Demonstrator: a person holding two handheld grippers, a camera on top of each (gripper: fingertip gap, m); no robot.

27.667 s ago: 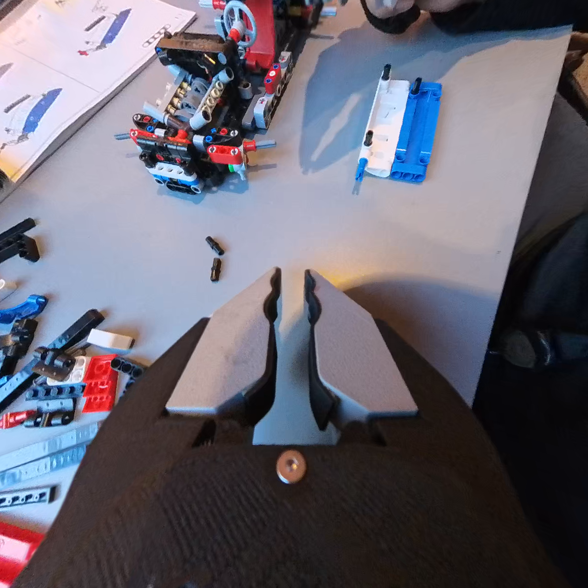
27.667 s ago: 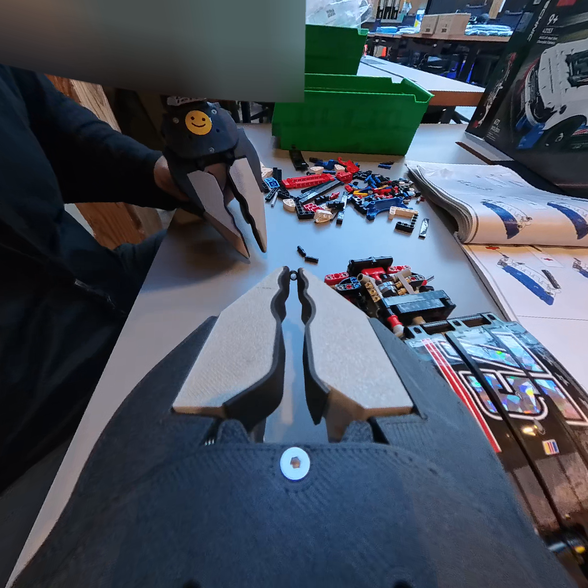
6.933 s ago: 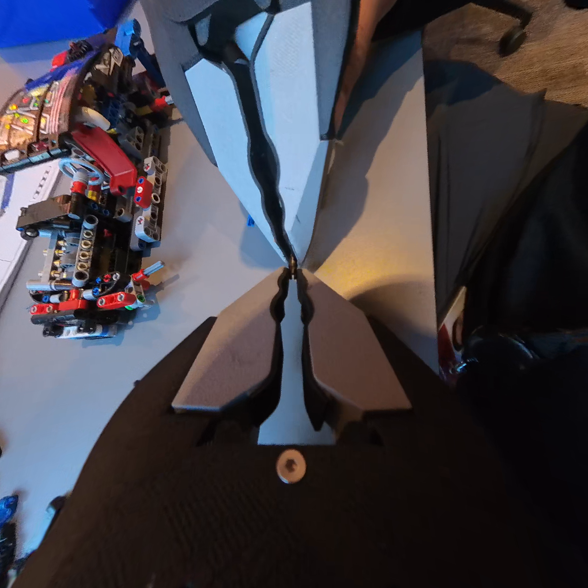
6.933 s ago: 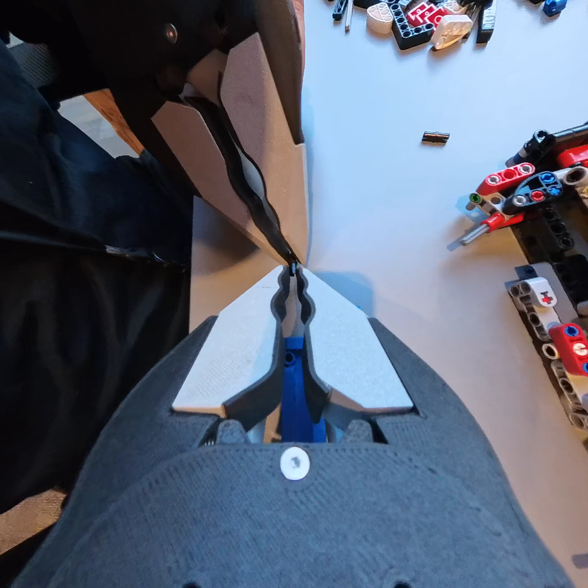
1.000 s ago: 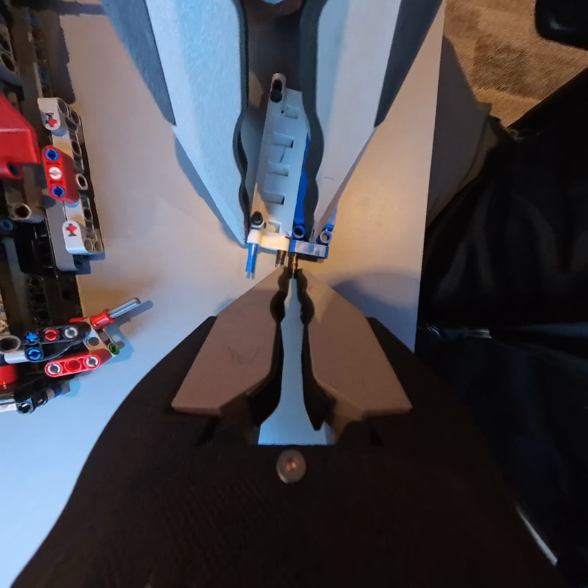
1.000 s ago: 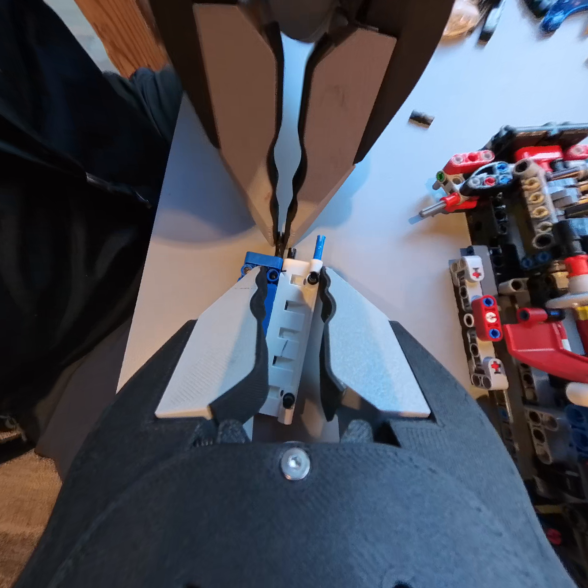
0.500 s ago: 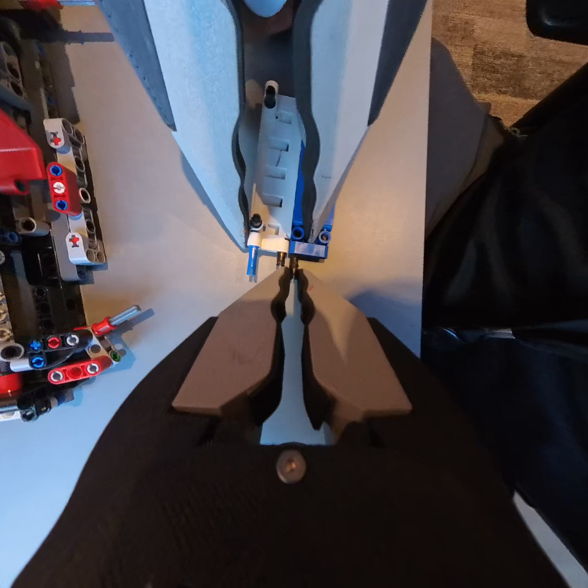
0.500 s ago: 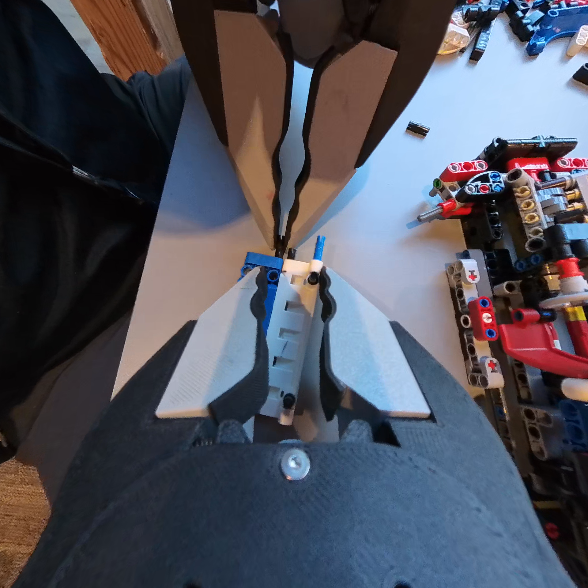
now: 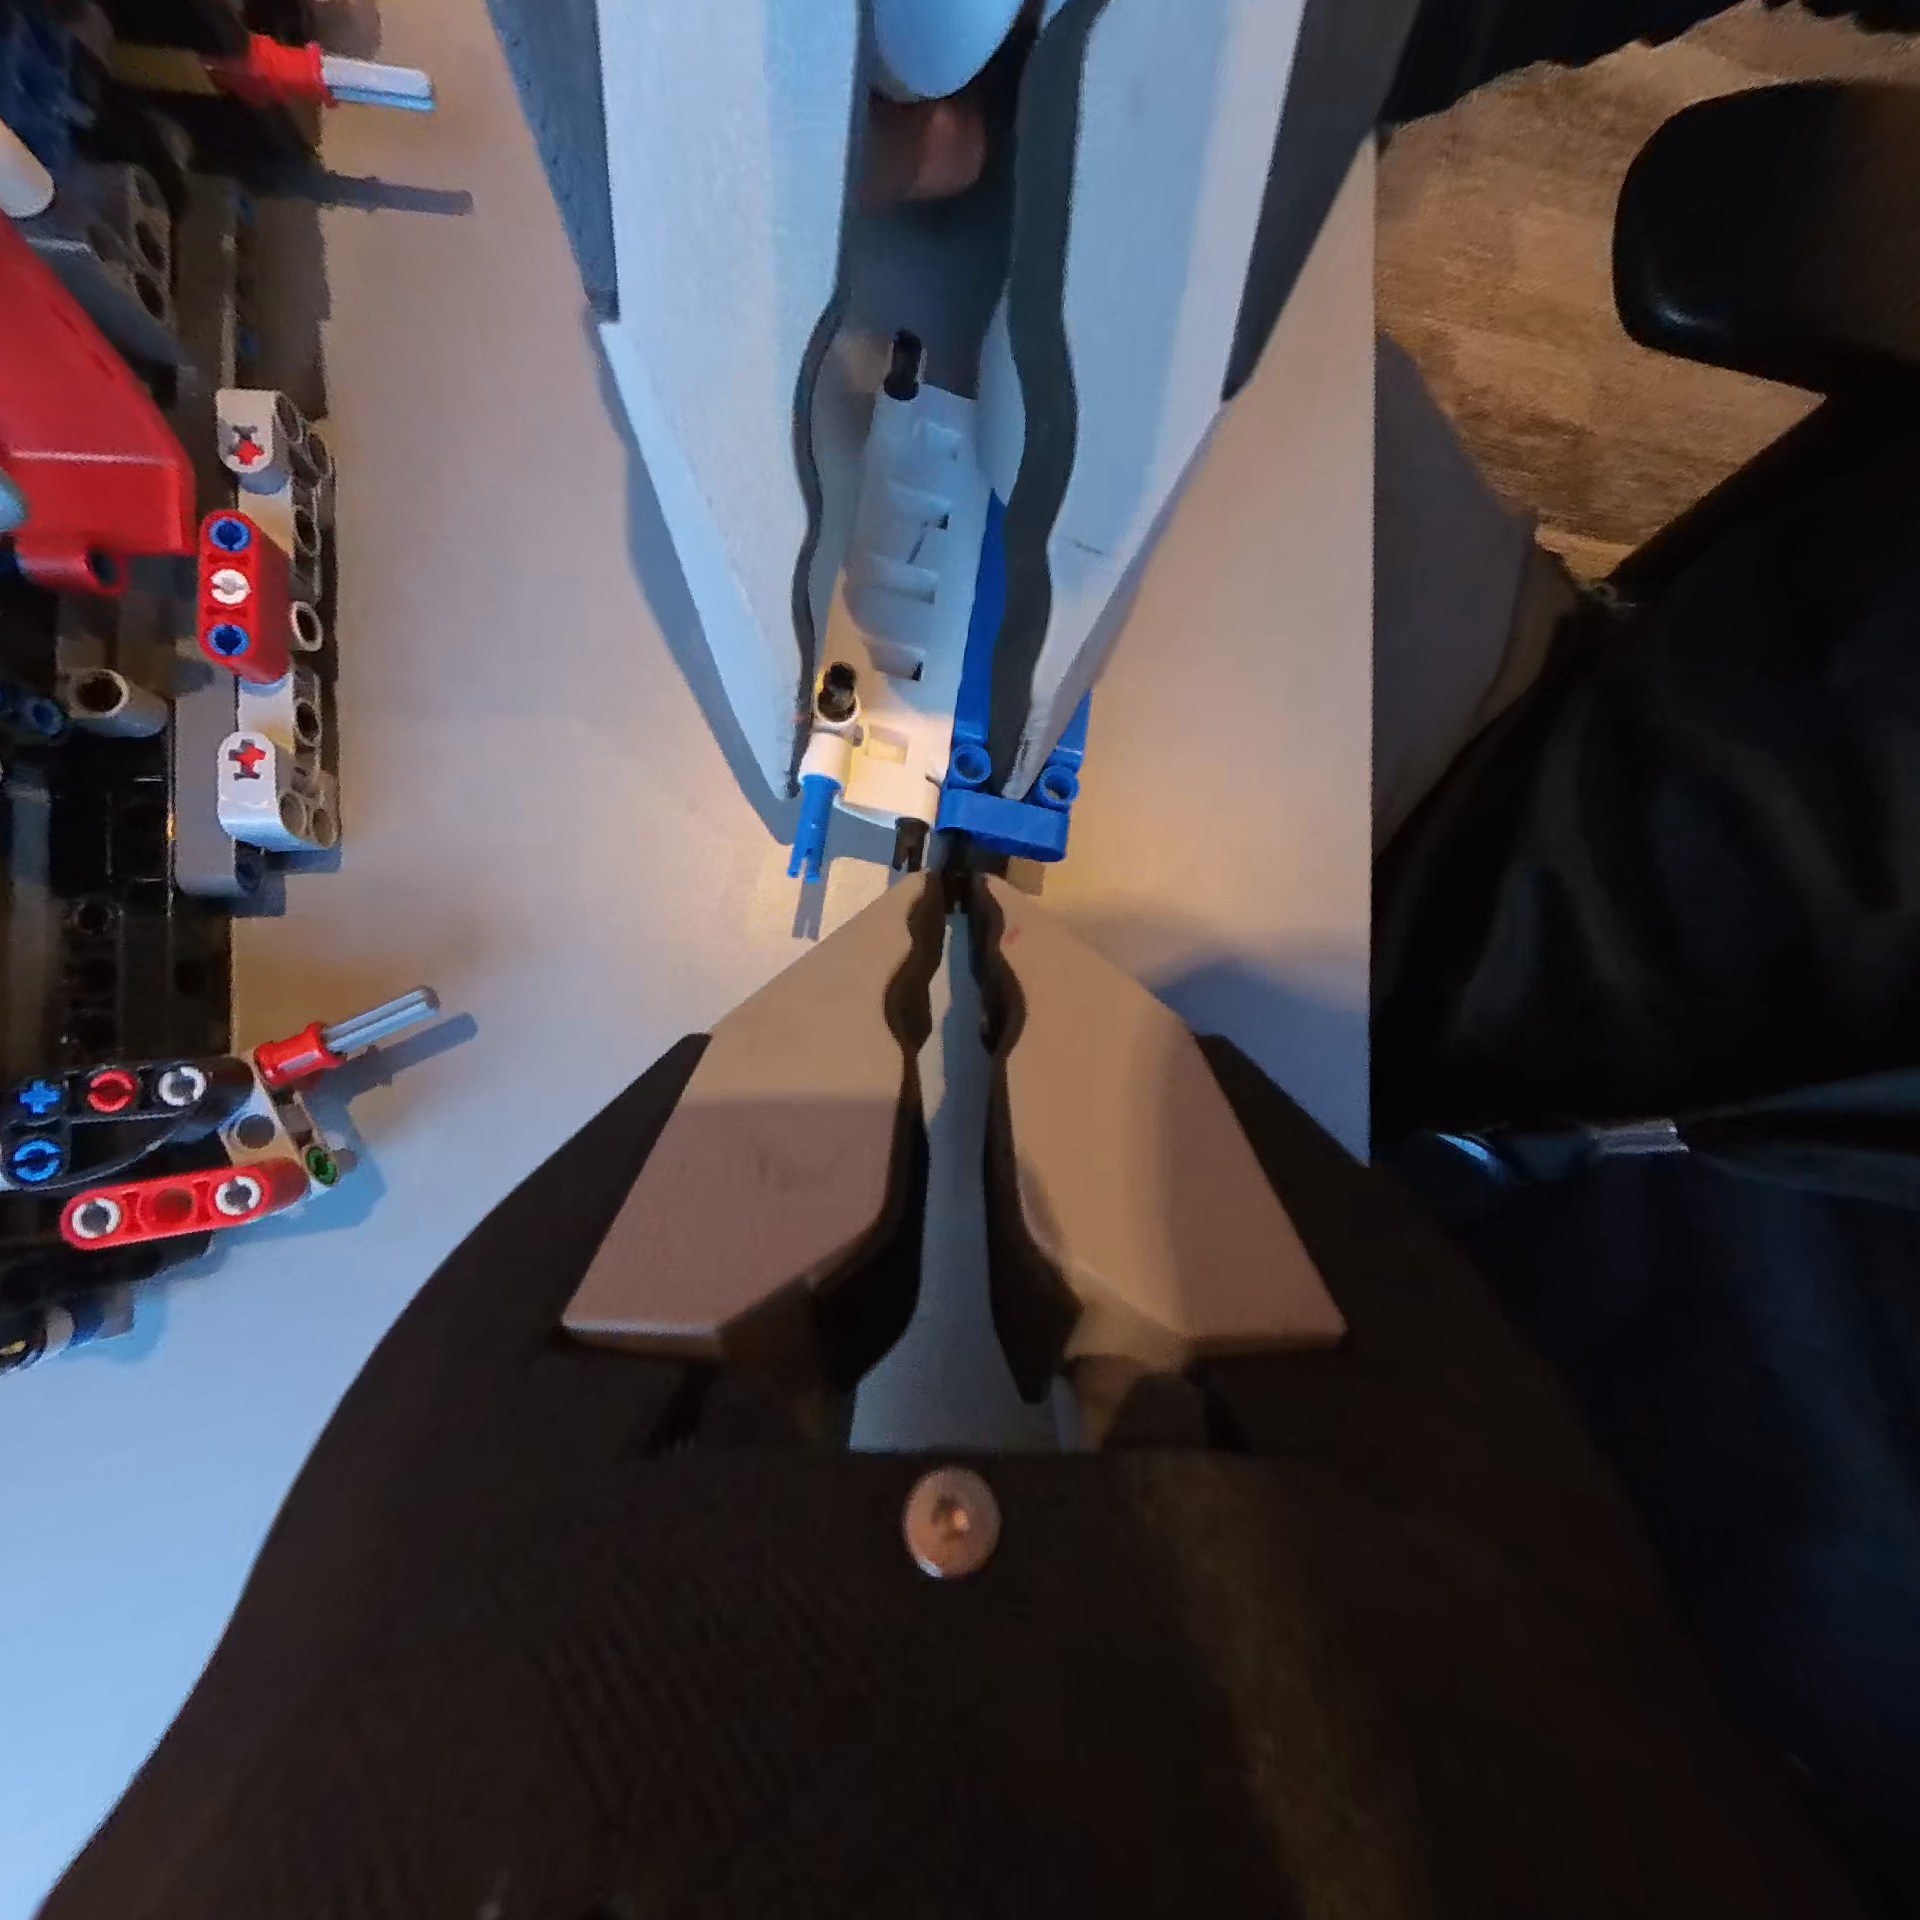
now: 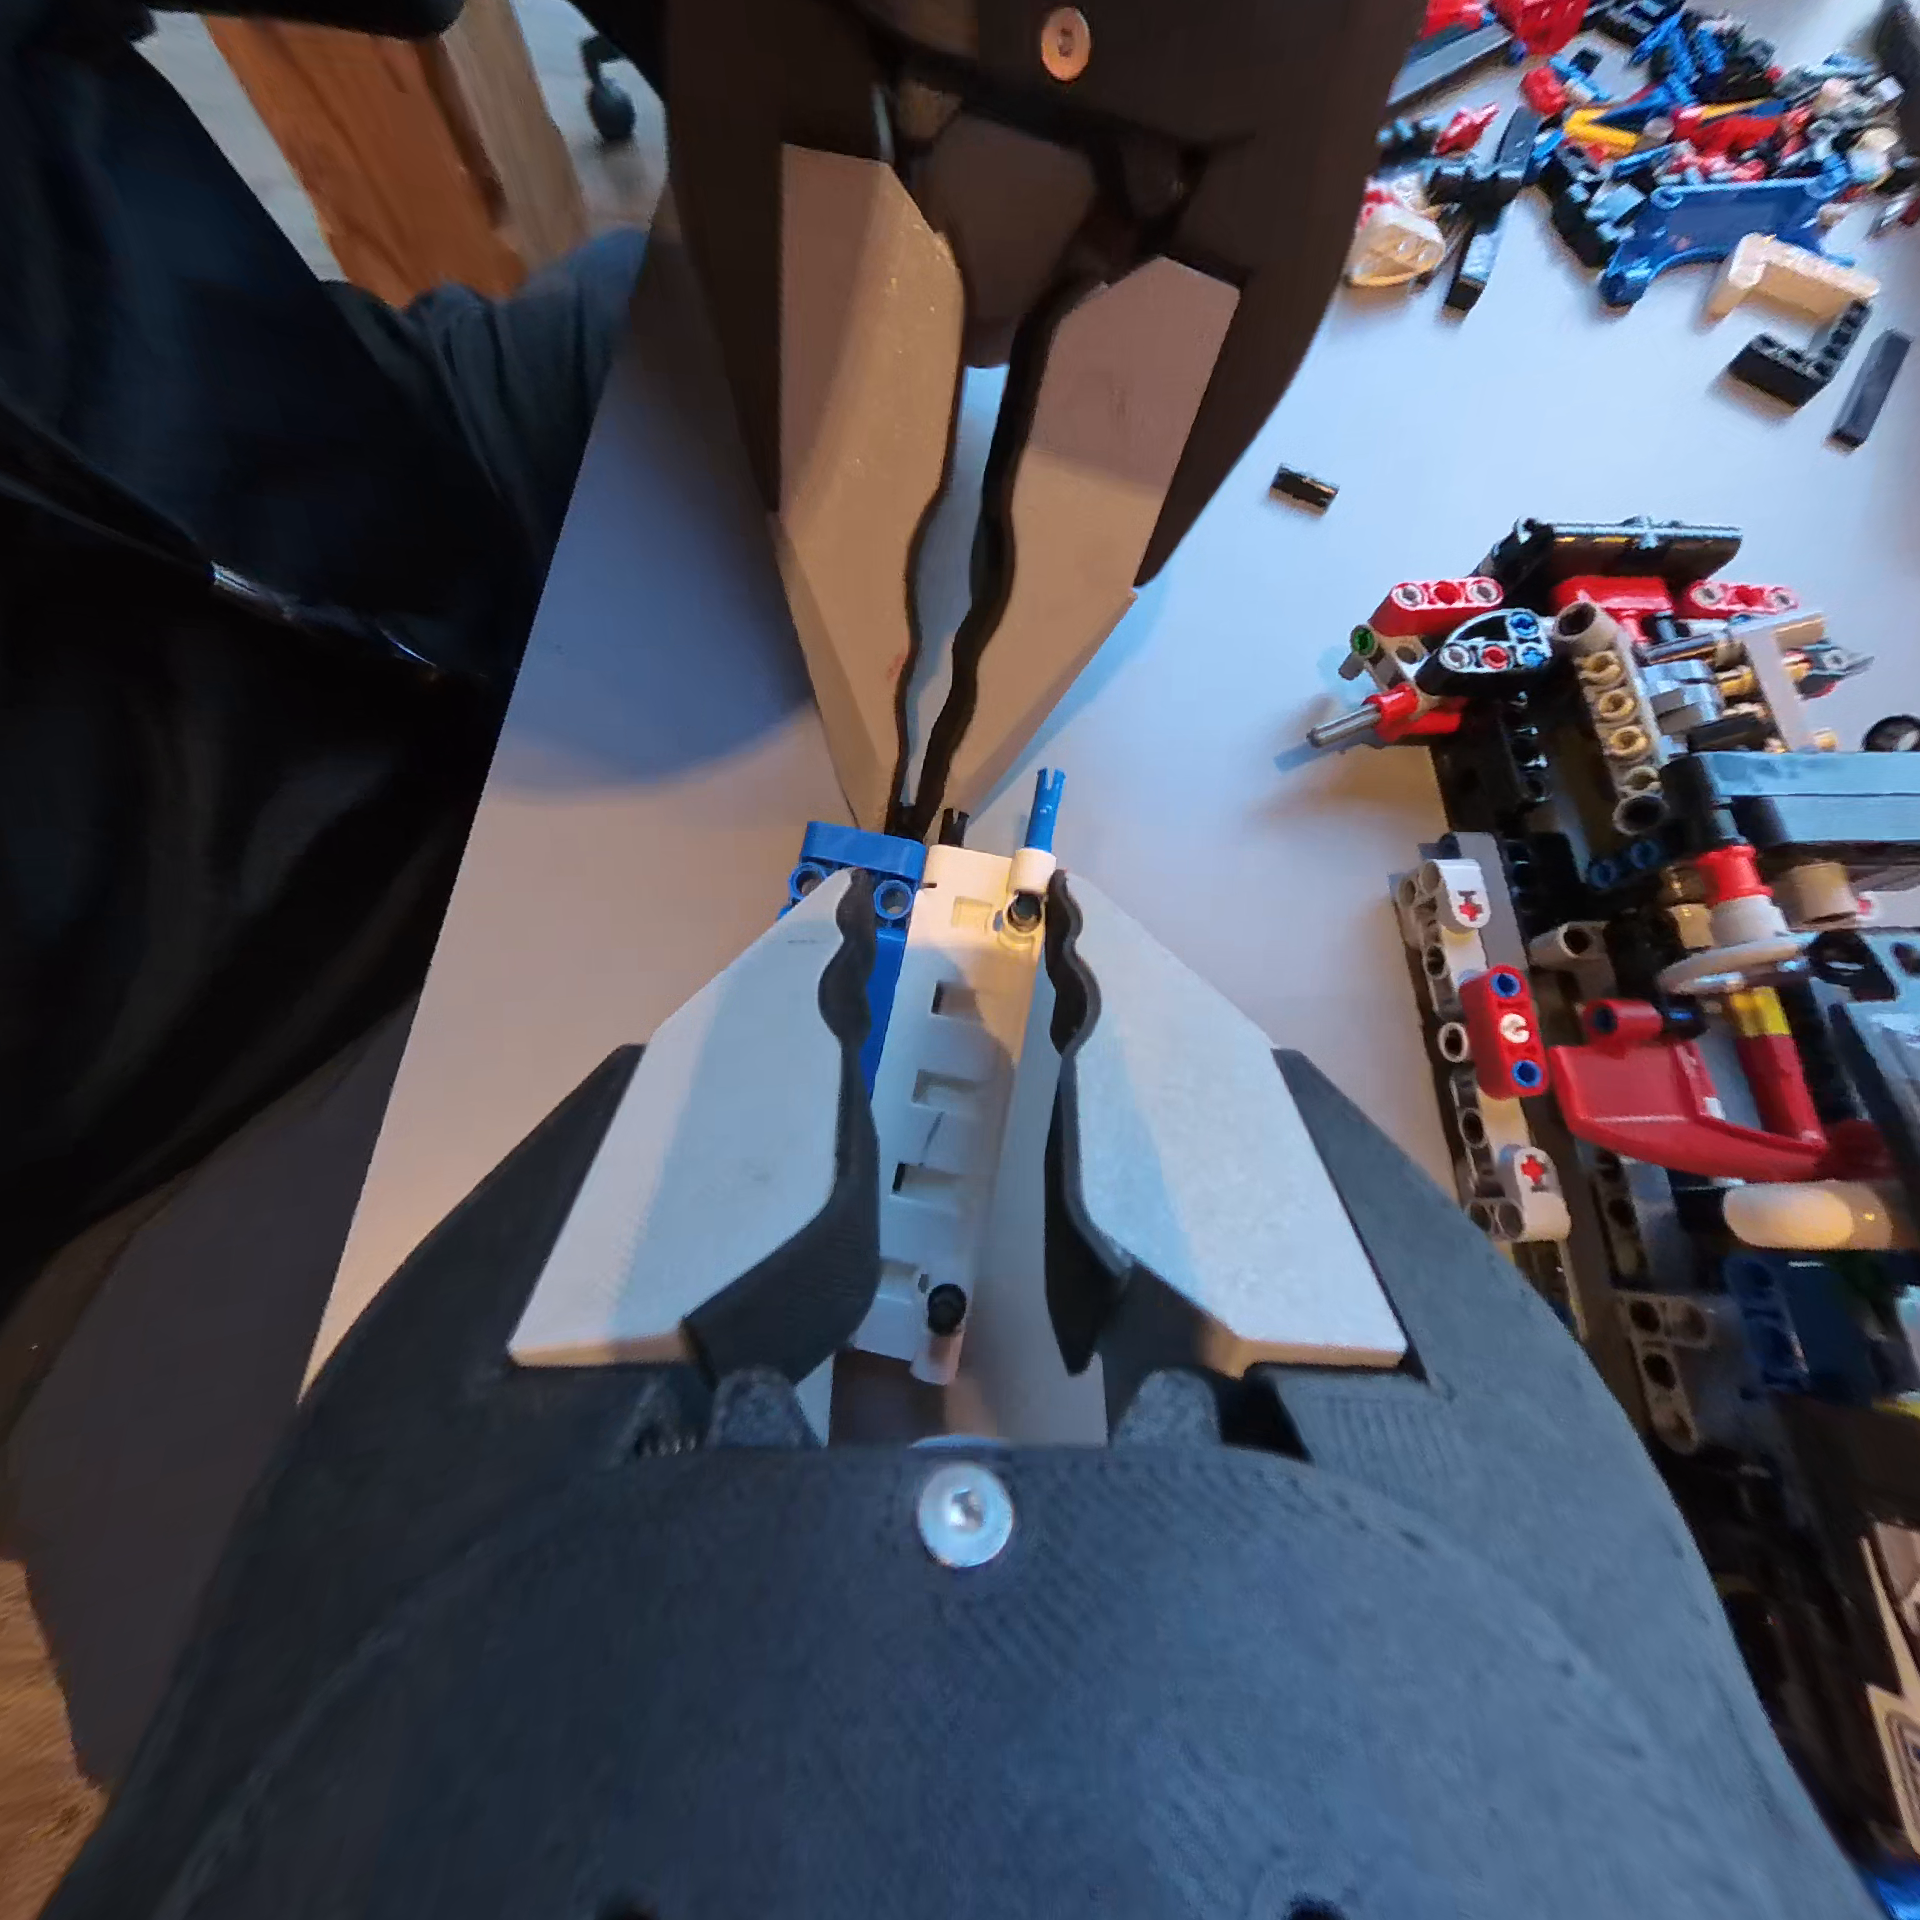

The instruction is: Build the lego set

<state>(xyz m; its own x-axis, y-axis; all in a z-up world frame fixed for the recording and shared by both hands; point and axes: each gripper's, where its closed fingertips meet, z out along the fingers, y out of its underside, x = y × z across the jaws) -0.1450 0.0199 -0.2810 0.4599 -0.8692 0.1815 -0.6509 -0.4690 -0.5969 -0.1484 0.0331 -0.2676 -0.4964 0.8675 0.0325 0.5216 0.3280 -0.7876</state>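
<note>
Little changed: right tool [image 10: 951,914] clamps white-blue panel [image 10: 951,1091]; left tool [image 9: 951,894] pinches black pin [image 9: 954,868] (table edge [image 9: 1371,727] near)

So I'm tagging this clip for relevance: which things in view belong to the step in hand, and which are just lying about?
In use:
- white and blue panel assembly, clamped in the right gripper
- small black pin, pinched by the left gripper at the panel's blue end

Lying about:
- partly built car chassis
- heap of loose pieces
- stray black pin on the table
</note>
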